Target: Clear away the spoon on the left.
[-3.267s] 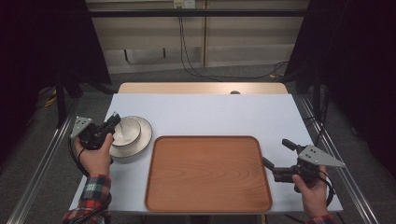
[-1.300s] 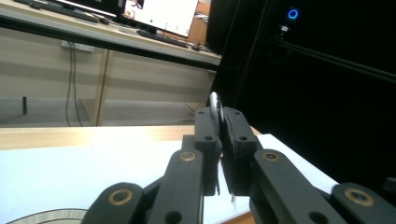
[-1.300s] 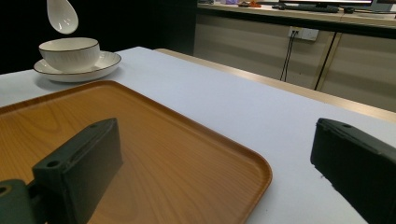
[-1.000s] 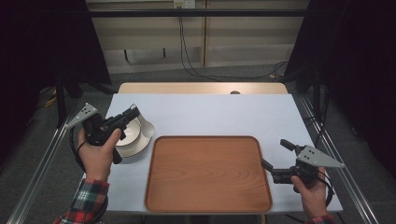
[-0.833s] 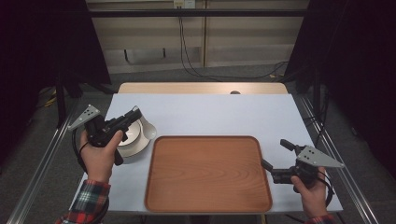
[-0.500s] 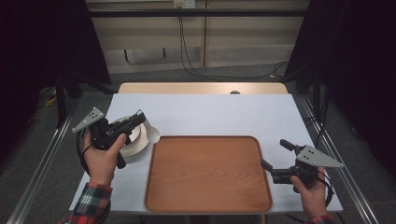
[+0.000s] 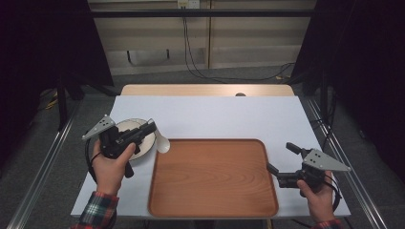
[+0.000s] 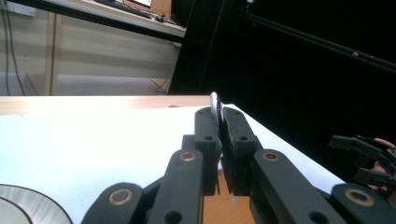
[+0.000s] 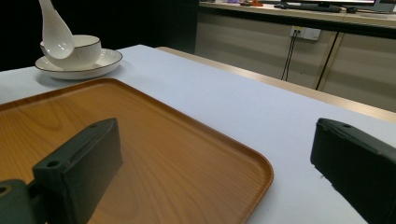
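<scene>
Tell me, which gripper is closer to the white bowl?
Left. The left gripper holds a spoon beside the bowl; the right gripper waits across the tray.

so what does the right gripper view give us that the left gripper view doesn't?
Right gripper view adds: the scoop end of the white spoon hanging in the air in front of the bowl, and the right hand-held gripper with its jaws wide apart and nothing between them.
Left gripper view adds: the left hand-held gripper shut on the spoon's handle, seen edge-on.
Both share: the saucer, the wooden tray and the white table.
</scene>
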A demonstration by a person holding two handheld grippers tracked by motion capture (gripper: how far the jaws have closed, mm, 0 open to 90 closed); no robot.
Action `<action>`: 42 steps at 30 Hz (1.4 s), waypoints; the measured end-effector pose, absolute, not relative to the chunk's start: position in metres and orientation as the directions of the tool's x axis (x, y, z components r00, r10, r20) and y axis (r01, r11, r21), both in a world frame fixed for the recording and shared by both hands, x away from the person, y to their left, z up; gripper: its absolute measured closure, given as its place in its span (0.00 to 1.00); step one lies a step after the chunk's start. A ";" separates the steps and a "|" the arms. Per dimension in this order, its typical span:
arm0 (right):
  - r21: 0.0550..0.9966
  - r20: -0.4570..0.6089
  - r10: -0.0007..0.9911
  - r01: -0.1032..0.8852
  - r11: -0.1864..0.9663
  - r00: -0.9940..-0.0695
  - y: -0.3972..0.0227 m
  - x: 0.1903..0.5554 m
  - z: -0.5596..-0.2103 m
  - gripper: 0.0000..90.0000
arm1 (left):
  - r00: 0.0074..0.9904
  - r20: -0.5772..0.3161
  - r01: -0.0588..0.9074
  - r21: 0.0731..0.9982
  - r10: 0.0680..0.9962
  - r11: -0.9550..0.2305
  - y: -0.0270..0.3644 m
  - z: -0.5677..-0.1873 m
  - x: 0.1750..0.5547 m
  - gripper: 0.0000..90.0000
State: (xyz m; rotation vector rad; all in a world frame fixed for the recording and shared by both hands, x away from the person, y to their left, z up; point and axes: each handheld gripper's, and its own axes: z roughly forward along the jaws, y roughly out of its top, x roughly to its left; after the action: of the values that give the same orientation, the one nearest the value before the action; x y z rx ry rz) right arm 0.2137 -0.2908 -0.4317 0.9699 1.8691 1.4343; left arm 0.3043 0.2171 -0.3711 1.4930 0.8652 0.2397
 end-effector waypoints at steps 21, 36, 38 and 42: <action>0.968 -0.018 0.824 0.197 0.156 -0.566 -0.290 0.214 -0.432 0.02 | 0.729 -0.370 0.398 0.914 0.576 0.085 0.207 -0.381 0.293 0.95; 0.968 -0.019 0.824 0.196 0.157 -0.566 -0.290 0.214 -0.432 0.02 | 0.748 -0.385 0.422 0.905 0.540 0.061 0.195 -0.392 0.282 0.95; 0.968 -0.019 0.824 0.196 0.157 -0.566 -0.290 0.214 -0.432 0.02 | 0.749 -0.383 0.423 0.905 0.541 0.056 0.194 -0.394 0.281 0.95; 0.968 -0.019 0.824 0.196 0.158 -0.567 -0.290 0.214 -0.432 0.02 | 0.746 -0.405 0.442 0.895 0.528 0.062 0.192 -0.398 0.278 0.95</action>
State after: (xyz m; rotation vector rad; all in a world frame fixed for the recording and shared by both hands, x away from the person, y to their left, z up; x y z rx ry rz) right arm 0.2143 -0.2898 -0.4321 0.9671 1.8735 1.4341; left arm 0.2784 0.1919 -0.3983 1.5621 0.8097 0.0775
